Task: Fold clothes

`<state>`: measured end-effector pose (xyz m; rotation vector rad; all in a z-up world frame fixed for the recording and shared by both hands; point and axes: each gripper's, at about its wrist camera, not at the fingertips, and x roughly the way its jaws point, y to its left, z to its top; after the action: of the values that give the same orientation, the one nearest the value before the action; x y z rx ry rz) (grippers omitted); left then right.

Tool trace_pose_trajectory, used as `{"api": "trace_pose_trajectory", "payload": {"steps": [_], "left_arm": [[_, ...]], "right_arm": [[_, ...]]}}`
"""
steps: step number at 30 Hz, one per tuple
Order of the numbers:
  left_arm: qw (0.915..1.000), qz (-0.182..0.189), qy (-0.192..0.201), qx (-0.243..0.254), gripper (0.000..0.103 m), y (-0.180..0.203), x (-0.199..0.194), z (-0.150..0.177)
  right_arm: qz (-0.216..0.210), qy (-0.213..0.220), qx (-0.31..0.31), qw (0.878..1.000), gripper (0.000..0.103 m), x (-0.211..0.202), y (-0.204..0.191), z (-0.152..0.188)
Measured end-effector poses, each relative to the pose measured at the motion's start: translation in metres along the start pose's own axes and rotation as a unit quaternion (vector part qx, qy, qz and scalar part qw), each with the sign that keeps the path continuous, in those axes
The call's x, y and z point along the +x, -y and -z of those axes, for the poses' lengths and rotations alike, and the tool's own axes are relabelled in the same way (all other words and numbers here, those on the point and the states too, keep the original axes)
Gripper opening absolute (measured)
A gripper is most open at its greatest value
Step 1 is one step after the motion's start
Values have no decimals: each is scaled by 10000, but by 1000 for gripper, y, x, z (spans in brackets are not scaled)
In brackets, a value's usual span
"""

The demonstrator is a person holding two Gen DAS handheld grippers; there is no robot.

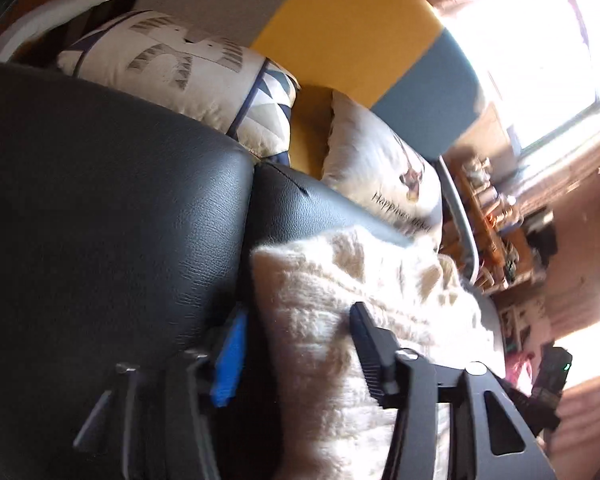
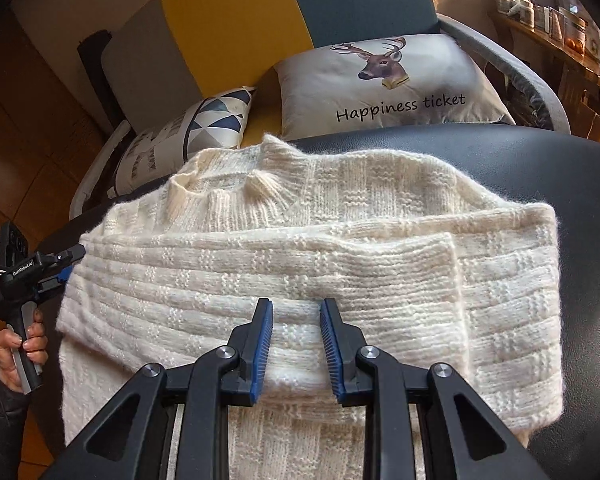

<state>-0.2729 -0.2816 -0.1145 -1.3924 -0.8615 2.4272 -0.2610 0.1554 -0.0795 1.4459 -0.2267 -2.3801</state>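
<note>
Black grained leather seat (image 2: 540, 184), glossy and padded, against a yellow, grey and teal panelled backrest (image 2: 236, 40); deer cushion (image 2: 388, 80) and geometric cushion (image 2: 204, 124) behind, wooden shelf (image 2: 560, 32) to the side, bright window (image 1: 540, 40). Cream chunky-knit sweater (image 2: 300, 248), ribbed collar, lies partly folded on the seat. Right gripper (image 2: 296, 344) sits parted over a raised fold at its near edge, left gripper (image 1: 296, 344) spread wide at the sweater's left edge, neither clamping cloth.
</note>
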Motion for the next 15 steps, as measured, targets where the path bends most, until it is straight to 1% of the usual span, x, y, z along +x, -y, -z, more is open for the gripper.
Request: {"api": "trace_pose_trajectory", "payload": {"steps": [2,4,7,11,12,15], "left_arm": [[9996,-214,42,176,15,5,2,4],[9981,-497,142,349,14,12,2,7],[9935,-921,292,608,13,21,3,13],[9832,-1481,491,950,14,34,4,20],[9818,-1555,505,966,15,36,3,20],[9837,-1558,418,800,25,34,-5,13]], "right_arm": [[52,-11,-23,10000,25,2,1,-2],[118,-22,-56,9999,25,5,1,-4],[343,81,-268,9990,24,14,-5,1],[781,271,-772,9936,24,15,-22,11],[834,293,-825,9927,24,15,-24,12],[716,304,-667,9947,24,14,-18,10]]}}
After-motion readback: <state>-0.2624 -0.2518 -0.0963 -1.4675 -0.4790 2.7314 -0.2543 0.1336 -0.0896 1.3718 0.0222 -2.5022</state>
